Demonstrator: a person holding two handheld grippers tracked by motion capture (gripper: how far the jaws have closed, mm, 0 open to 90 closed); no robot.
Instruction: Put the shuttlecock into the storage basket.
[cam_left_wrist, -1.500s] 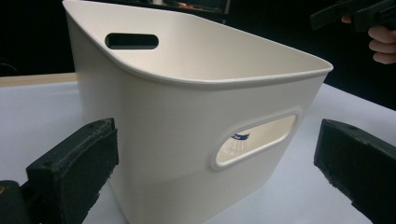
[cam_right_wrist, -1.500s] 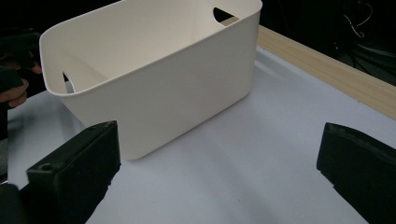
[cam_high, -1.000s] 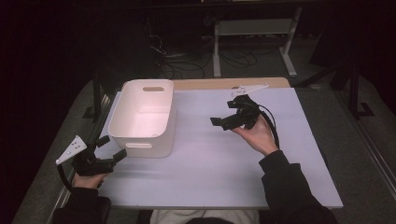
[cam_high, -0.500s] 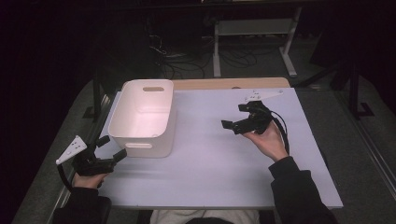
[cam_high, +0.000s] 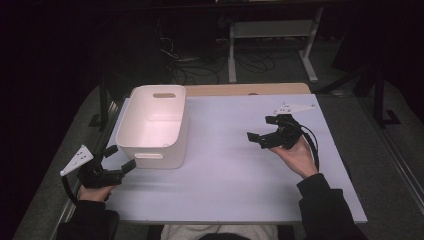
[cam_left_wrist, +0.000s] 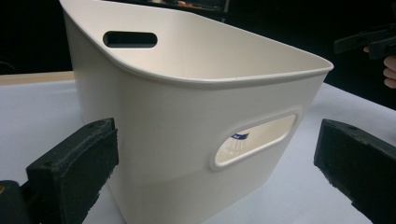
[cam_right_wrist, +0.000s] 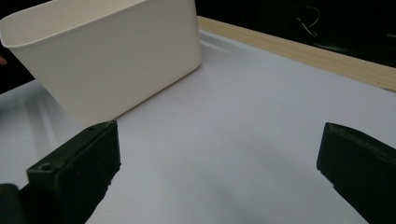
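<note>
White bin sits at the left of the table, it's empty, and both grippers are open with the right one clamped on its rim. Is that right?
Not quite. The right gripper isn't on the rim: the high view shows it apart from the white bin, open over bare table. The rest stands: the bin sits at the left, empty, and the left gripper is open.

The bin (cam_left_wrist: 187, 121) looks smooth cream plastic, the tabletop (cam_right_wrist: 243, 140) matt, its far edge (cam_right_wrist: 299, 51) pale wood.
</note>
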